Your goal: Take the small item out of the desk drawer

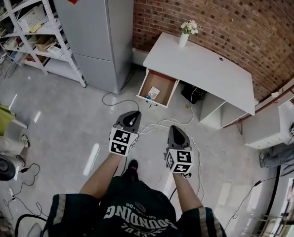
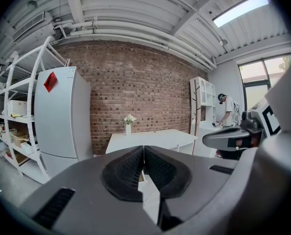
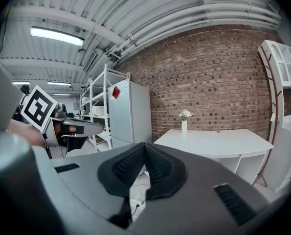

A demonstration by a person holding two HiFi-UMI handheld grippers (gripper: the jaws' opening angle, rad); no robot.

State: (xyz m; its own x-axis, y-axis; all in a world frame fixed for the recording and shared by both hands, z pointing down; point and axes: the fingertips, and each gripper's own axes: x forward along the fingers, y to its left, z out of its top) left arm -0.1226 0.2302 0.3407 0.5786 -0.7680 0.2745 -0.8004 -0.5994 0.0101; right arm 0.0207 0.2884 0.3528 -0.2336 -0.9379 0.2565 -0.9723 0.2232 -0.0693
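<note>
The white desk (image 1: pixel 201 68) stands against the brick wall, and its wooden drawer (image 1: pixel 143 87) is pulled open at the left end. A small light item (image 1: pixel 153 93) lies inside the drawer. My left gripper (image 1: pixel 132 115) and right gripper (image 1: pixel 174 129) are held side by side over the floor, well short of the drawer, and both point toward the desk. In the left gripper view the jaws (image 2: pixel 144 153) are shut with nothing between them, and the desk (image 2: pixel 150 138) is beyond. In the right gripper view the jaws (image 3: pixel 145 151) are also shut and empty, facing the desk (image 3: pixel 218 141).
A grey fridge (image 1: pixel 97 28) and white shelving (image 1: pixel 33 28) stand left of the desk. A vase of flowers (image 1: pixel 186 33) sits on the desk's far corner. Cables (image 1: pixel 156 125) trail over the floor below the drawer. A person (image 2: pixel 227 109) stands at the far right.
</note>
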